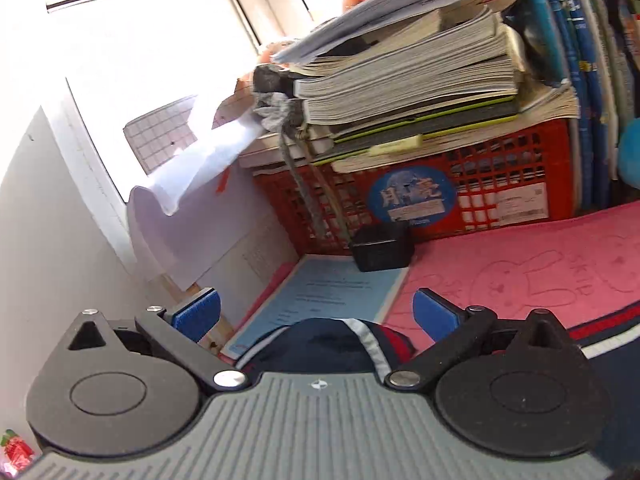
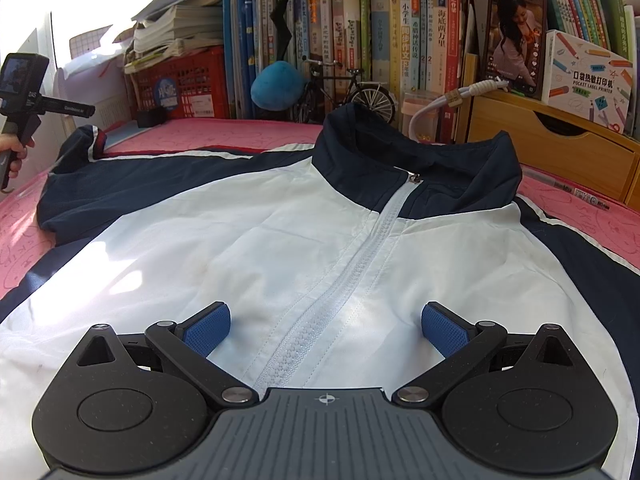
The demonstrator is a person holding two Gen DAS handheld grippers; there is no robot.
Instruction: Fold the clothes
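A navy and white zip-up jacket lies front-up on a pink mat, with its collar toward the bookshelf. My right gripper hovers open over the white chest, its blue pads either side of the zipper. The far-left sleeve ends in a bunched cuff with white and red stripes. In the left wrist view that cuff sits low between the wide-open fingers of my left gripper, and neither pad touches it. A hand holds the left tool at the edge of the right wrist view.
A red crate loaded with stacked books stands at the mat's back corner, with a small black box and a blue sheet in front. Behind the collar are a bookshelf, blue plush, model bicycle and wooden drawer.
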